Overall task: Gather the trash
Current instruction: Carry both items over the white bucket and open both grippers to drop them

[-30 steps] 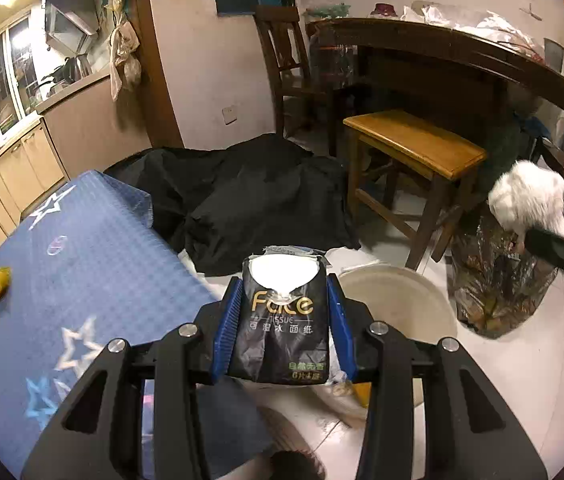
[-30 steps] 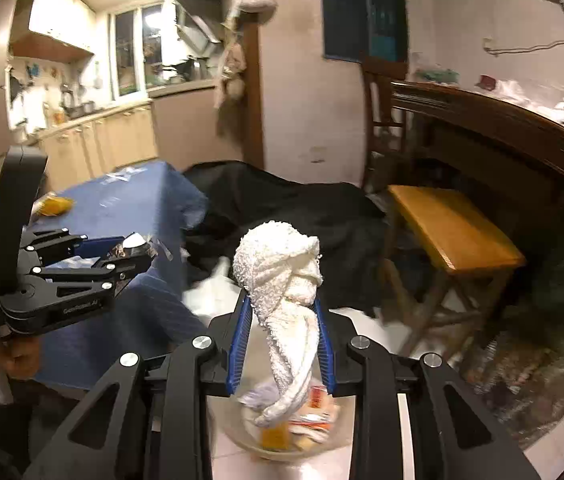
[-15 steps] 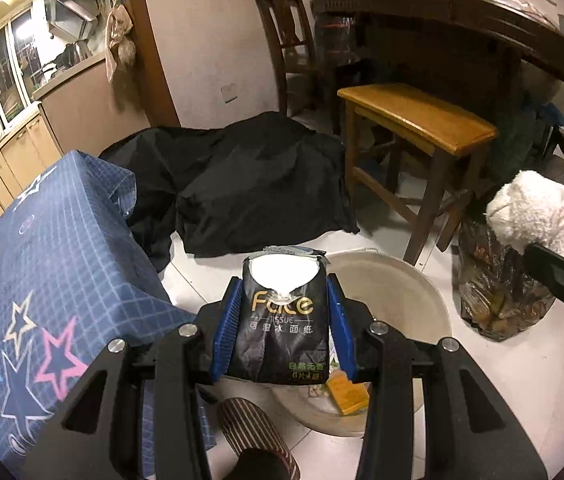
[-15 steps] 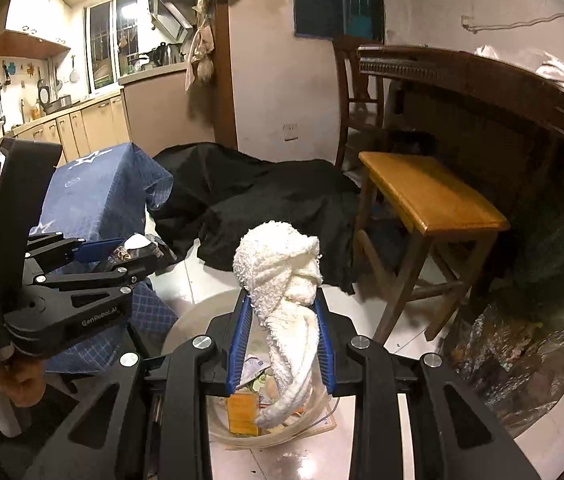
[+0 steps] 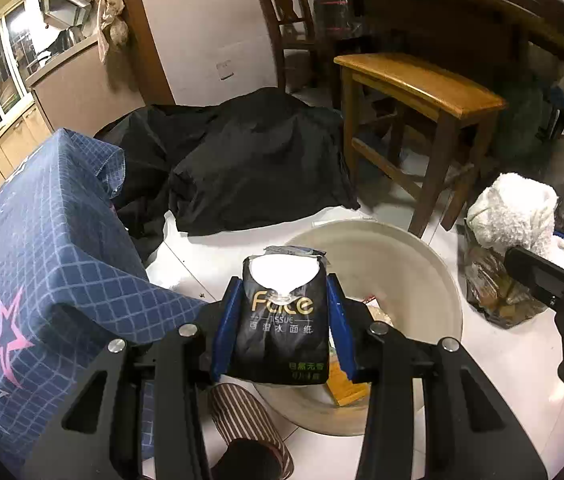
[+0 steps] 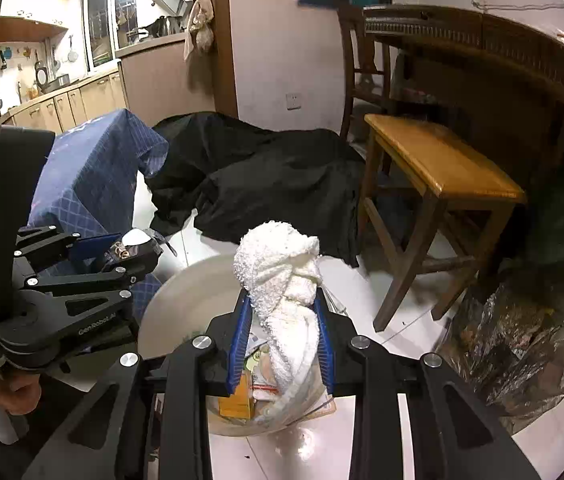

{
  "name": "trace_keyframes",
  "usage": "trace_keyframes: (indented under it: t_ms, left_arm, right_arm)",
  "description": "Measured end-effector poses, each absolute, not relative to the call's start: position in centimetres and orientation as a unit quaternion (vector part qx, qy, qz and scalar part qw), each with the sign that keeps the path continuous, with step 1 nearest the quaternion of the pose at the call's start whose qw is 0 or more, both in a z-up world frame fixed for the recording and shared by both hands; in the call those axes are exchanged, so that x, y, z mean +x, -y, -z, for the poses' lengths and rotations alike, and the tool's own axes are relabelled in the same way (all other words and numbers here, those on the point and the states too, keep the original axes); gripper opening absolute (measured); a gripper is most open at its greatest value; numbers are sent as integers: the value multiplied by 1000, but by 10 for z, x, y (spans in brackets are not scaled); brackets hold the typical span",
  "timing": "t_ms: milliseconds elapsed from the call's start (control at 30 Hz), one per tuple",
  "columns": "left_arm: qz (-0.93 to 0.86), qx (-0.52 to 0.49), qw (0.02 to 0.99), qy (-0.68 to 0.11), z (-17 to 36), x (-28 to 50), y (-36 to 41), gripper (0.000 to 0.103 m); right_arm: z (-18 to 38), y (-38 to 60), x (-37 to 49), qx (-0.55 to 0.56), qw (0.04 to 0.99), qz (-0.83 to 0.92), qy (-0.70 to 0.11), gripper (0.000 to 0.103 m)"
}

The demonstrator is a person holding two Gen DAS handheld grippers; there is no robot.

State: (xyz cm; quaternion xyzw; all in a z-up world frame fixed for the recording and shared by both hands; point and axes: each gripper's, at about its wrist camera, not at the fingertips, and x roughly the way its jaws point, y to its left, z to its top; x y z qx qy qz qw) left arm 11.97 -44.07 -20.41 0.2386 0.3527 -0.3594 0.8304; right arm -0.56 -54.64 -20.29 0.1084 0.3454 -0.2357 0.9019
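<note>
Right view alone shows hand (image 6: 0,390) – left, slipper (image 5: 248,426)

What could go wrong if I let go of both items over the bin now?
The tissue pack in the left gripper sits over the near rim of the bin, so it may drop outside. The white towel in the right gripper trails long and could drape over the rim.

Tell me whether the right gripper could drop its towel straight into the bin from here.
Probably yes. The right gripper, shut on the white towel, hangs right over the open bin, with nothing between them.
</note>
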Motion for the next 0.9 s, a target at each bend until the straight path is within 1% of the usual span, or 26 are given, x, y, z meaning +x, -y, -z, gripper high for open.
trace_keyframes:
  t_ms: [233, 900]
  left_arm:
    - [357, 246, 828, -356, 209, 122, 446, 40]
    - [350, 256, 820, -374, 225, 126, 454, 40]
  right_arm:
    - [218, 549, 0, 116, 898, 233, -355, 31]
    - [237, 551, 10, 116, 890, 227, -378, 31]
